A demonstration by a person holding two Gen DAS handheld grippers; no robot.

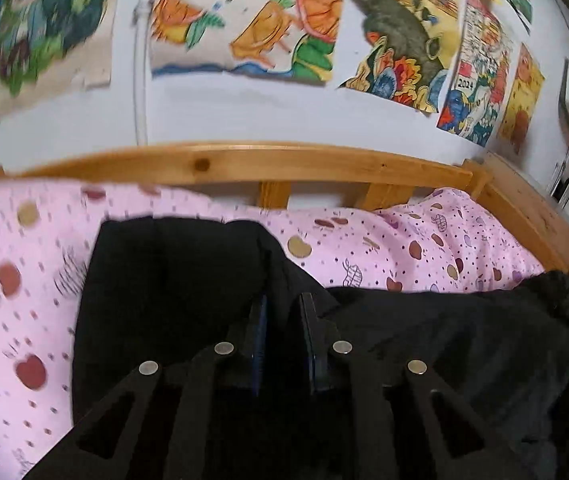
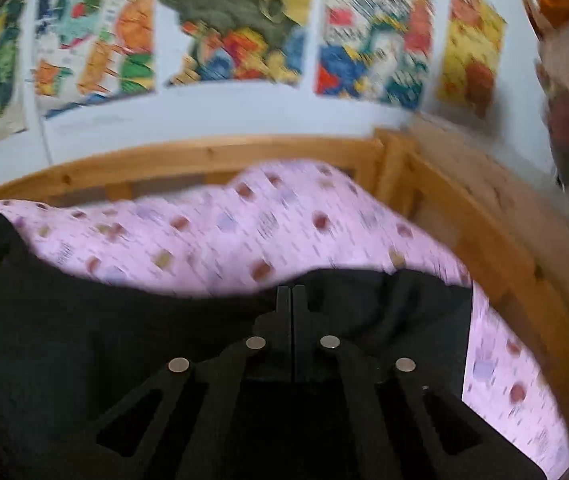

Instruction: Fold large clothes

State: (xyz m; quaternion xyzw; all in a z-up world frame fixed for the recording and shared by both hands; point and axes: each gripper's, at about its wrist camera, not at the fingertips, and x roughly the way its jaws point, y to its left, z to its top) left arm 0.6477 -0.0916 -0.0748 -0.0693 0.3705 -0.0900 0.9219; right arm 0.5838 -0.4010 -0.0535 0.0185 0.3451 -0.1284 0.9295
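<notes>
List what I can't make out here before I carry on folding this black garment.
- Left wrist view: whether the left gripper pinches the black garment; black on black.
- Right wrist view: right gripper is shut, but any cloth between the fingers is hidden.
- Garment type and near edge: cut off at the bottom in both views.
- Wall posters: motion-blurred.

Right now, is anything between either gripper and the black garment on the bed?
Nothing visible. The left gripper has a fold of the large black fabric garment between its fingers, and the right gripper, fingers together, sits right at the cloth's edge. Only the pink apple-print bedding surrounds the garment.
</notes>
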